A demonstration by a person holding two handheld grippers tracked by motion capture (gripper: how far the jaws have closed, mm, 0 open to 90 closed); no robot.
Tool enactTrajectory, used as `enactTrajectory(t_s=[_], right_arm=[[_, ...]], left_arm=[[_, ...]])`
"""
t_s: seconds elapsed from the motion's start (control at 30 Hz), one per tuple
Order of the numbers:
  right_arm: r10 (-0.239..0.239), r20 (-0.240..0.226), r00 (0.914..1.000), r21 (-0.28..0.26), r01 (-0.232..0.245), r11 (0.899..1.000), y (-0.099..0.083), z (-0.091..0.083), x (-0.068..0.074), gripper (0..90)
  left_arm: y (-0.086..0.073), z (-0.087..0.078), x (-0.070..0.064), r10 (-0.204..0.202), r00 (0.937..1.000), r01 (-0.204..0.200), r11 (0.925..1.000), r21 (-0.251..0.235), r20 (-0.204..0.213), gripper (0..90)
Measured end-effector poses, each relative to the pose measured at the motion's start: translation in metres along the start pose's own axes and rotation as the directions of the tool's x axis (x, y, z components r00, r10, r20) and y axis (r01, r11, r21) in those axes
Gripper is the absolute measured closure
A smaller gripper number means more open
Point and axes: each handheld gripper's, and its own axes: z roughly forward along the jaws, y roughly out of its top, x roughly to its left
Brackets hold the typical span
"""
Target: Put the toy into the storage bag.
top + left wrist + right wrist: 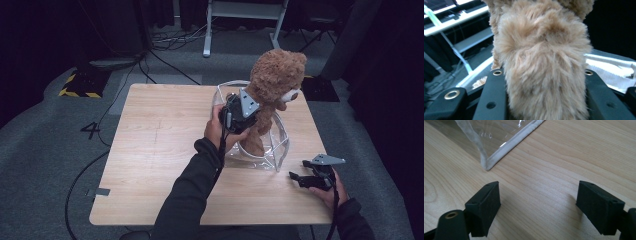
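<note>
Upright toward the table's (160,150) far right edge, the teddy bear (272,85) stands with its legs inside a clear bag (280,145) (white-trimmed). The left claw (239,112) is clamped on the bear's furry body. Near the table's front right corner, the right claw (298,179) hovers with jaws spread, holding nothing.

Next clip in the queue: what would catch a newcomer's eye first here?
The brown teddy bear stands out, upright with its legs inside a clear plastic bag on the far right of the wooden table. The left gripper is clamped on the bear's fur. The right gripper rests open near the table's right front edge, short of the bag's corner.
</note>
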Motion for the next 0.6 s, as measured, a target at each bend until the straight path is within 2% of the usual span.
enactTrajectory(t_s=[0.17,0.23,0.33,0.53,0.6], right_arm=[[-0.001,0.000,1.0000,-0.001,0.001,1.000,0.0000,0.0001,-0.0001,19.1],[0.000,0.000,1.0000,-0.001,0.000,1.000,0.0000,0.0001,-0.0001,19.1],[0.000,0.000,1.0000,0.000,0.000,1.000,0.0000,0.0000,0.0000,19.1],[-0.001,0.000,1.0000,0.000,0.001,1.000,0.0000,0.0000,0.0000,19.2],[-0.001,0.001,1.0000,-0.001,0.001,1.000,-0.0001,0.0001,-0.0001,19.1]], left_arm=[[-0.0074,0.0050,0.0033,-0.006,0.9998,0.005,0.9997,0.023,0.021,60.8],[-0.0085,0.0066,0.0030,0.004,0.9995,-0.006,0.9990,0.044,0.030,60.4],[-0.0106,0.0097,0.0027,0.038,0.9984,-0.042,0.9949,0.092,0.041,59.5],[-0.0107,0.0101,0.0030,0.062,0.9965,-0.069,0.9899,0.123,0.056,57.6],[-0.0111,0.0104,0.0031,0.077,0.9945,-0.087,0.9852,0.148,0.071,56.4]])
